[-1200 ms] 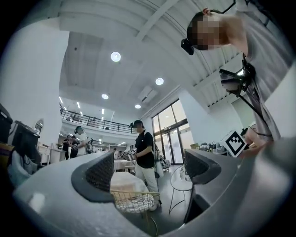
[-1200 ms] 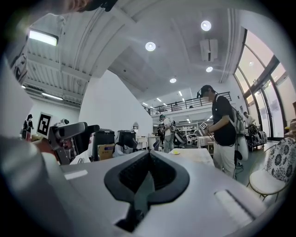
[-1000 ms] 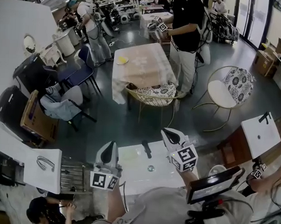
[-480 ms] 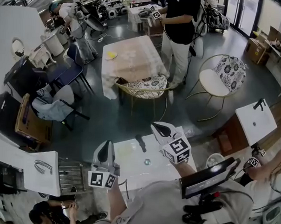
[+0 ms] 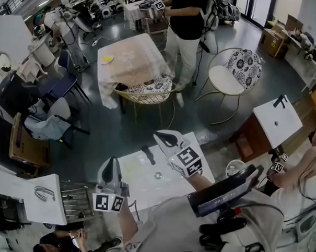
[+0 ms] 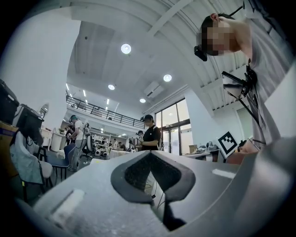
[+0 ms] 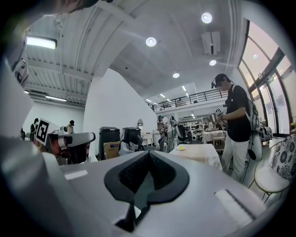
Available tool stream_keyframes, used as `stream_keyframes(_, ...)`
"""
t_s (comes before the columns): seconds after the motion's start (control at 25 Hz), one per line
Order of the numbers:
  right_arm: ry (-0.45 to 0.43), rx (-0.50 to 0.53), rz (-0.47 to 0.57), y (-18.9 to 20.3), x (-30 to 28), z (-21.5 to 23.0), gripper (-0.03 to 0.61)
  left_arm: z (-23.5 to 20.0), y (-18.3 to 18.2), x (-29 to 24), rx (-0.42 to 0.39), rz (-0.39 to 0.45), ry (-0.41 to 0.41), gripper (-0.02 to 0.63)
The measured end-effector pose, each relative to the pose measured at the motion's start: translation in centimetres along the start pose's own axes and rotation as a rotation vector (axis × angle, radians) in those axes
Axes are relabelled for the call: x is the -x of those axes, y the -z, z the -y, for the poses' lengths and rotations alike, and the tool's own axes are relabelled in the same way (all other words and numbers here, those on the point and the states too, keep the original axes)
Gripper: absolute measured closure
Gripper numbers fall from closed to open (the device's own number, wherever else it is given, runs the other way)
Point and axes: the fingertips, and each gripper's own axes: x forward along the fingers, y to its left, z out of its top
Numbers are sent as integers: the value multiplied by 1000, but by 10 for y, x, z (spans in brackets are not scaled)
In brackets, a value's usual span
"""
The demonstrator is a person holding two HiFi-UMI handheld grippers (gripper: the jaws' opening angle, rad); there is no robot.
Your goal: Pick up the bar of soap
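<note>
Left gripper (image 5: 112,163): seen at the lower left of the head view, at the left edge of the white basin top (image 5: 144,193), with its marker cube nearest the camera.
Left jaws: brought together, with the dark pads meeting at the tip in the left gripper view. Nothing is held between them.
Right gripper (image 5: 161,137): seen just right of centre in the head view, held over the far right part of the same white top and pointed toward the upper left of the frame.
Right jaws: closed on each other in the right gripper view, with nothing clamped.
Soap: the bar of soap cannot be picked out with certainty. A faint pale patch (image 5: 132,162) is seen on the white top, between the two grippers and just left of the black tap (image 5: 148,154). Whether it is the bar cannot be told, and neither gripper touches it.
Drain (image 5: 158,175): a small round fitting set in the white top, below the tap in the frame.
Cloth-covered table (image 5: 130,64): placed at the upper centre, with a yellow item (image 5: 107,58) at its left edge.
Wicker chair (image 5: 148,99): drawn up to the near side of that table.
Standing person (image 5: 184,25): seen in a black top and white trousers, at the top of the frame, right of the table.
Round chair (image 5: 229,74): set at the upper right, with a flowered cushion on it.
Second white top (image 5: 277,120): seen at the right edge of the frame.
</note>
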Motion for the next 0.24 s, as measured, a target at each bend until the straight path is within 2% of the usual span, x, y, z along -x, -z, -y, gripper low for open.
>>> stream_keyframes(0.24,43,-3,-4,-9,17,4,580,12,-7,-3,-4,-19,50,617)
